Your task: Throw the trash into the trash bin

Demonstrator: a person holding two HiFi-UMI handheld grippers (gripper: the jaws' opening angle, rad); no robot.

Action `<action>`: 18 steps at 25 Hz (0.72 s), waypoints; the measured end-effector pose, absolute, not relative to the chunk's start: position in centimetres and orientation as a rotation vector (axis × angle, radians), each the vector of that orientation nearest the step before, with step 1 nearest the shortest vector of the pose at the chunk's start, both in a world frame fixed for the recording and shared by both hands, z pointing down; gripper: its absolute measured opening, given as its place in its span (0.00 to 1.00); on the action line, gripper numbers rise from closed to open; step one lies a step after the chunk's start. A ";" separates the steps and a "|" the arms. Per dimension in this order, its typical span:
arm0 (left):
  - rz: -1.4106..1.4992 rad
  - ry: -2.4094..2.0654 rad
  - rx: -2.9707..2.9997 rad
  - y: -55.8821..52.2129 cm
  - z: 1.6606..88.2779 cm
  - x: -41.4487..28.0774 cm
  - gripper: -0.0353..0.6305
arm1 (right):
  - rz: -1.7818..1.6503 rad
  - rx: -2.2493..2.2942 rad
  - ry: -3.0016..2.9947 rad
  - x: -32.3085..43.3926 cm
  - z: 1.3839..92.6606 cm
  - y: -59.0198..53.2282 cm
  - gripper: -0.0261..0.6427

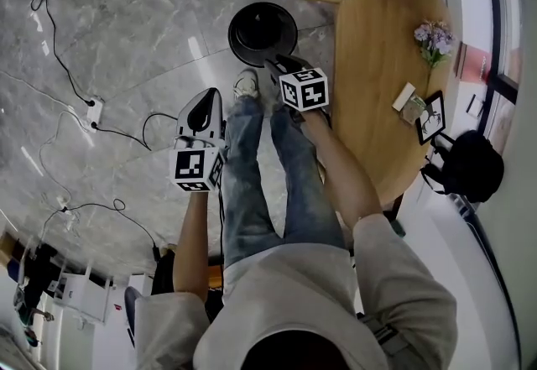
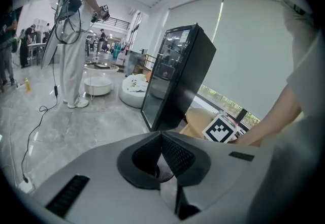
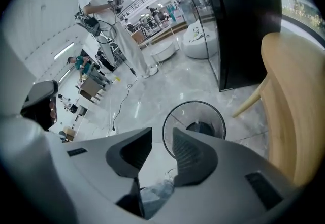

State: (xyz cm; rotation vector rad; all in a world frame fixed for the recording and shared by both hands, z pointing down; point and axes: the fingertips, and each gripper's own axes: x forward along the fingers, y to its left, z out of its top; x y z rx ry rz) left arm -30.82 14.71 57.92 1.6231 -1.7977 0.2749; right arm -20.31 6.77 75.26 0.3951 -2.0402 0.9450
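1. Head view. Two grippers show above the person's legs. The right gripper (image 1: 275, 66) hangs over the near edge of the black trash bin (image 1: 263, 31), which stands on the floor just beyond the shoes (image 1: 246, 85) and beside the wooden table (image 1: 377, 66). The left gripper (image 1: 205, 104) is off to the side, apart from the bin. The risk, as I judge it, comes from the claw being over the near rim and not the middle. Anything released here could clip the rim and land on the floor. A foot this close could also nudge the bin over.
2. Left gripper view. The left gripper (image 2: 161, 134) has its jaws pressed together tip to tip, with nothing caught between them.
3. Right gripper view. The right gripper (image 3: 162, 130) has its jaws apart and empty. Beyond them is the round trash bin (image 3: 194, 119), and a dark lump (image 3: 200, 129) lies at its bottom. I cannot tell whether that is the trash, and no other trash shows anywhere.
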 end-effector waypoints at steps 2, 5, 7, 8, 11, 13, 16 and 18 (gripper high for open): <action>0.276 -1.789 1.640 14.1 57.8 -30.5 0.08 | 0.918 0.417 -2.067 -20.2 74.6 6.5 0.17; 0.284 -1.774 1.663 13.2 57.6 -30.0 0.08 | 0.878 0.434 -2.112 -20.1 73.6 6.1 0.09; 0.293 -1.760 1.679 12.7 57.5 -29.7 0.08 | 0.887 0.447 -2.148 -20.2 72.6 5.8 0.08; 0.299 -1.752 1.688 12.4 57.5 -29.4 0.08 | 0.894 0.460 -2.165 -20.1 72.1 5.6 0.08; 0.316 -1.723 1.719 11.6 57.3 -28.4 0.08 | 0.908 0.517 -2.214 -19.4 70.4 4.9 0.08; 0.328 -1.703 1.744 10.7 57.2 -27.6 0.08 | 0.916 0.559 -2.246 -18.6 69.2 4.1 0.08; 0.346 -1.673 1.786 9.1 56.9 -25.9 0.08 | 0.924 0.626 -2.289 -16.9 67.3 3.0 0.08; 0.355 -1.645 1.821 8.0 56.7 -24.3 0.08 | 0.921 0.685 -2.315 -14.9 65.9 2.3 0.08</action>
